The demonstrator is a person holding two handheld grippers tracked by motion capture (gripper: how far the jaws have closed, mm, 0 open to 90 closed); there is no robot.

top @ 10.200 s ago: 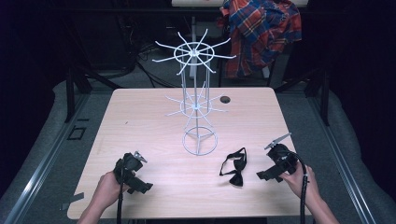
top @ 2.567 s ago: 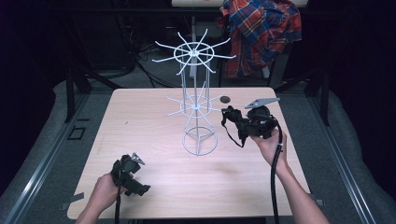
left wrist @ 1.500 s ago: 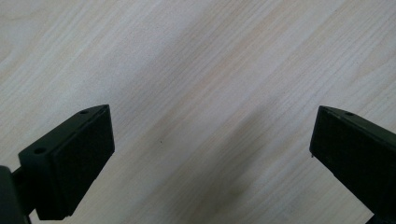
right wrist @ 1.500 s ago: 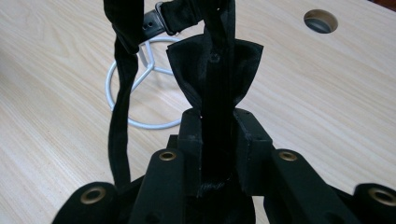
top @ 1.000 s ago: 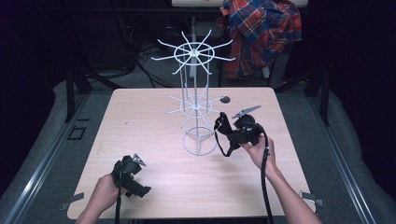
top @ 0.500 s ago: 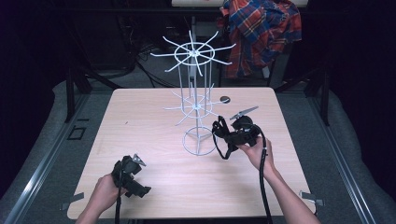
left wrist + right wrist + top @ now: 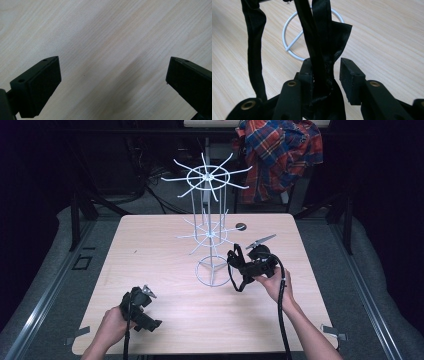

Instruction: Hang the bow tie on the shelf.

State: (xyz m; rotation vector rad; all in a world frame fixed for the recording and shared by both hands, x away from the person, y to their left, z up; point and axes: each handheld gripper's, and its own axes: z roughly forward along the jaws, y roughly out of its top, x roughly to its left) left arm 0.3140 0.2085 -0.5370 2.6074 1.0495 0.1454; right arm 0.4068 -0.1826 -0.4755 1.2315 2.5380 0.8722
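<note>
Beside the white wire display rack (image 7: 209, 227) at mid-table, the right gripper (image 7: 325, 75) is clamping a black satin bow tie (image 7: 236, 267); near left, the left gripper (image 7: 112, 80) is resting, jaws wide apart, over pale wooden table (image 7: 165, 310).

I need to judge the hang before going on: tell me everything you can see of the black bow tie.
The black bow tie looks like satin fabric, slightly glossy, with a flared bow part and a thin strap that loops down at the left. It sits between the jaws of the right hand-held gripper, which look barely parted around it. In the high view it hangs in the air beside the white wire rack's ring base, its strap loop dangling toward the table.
</note>
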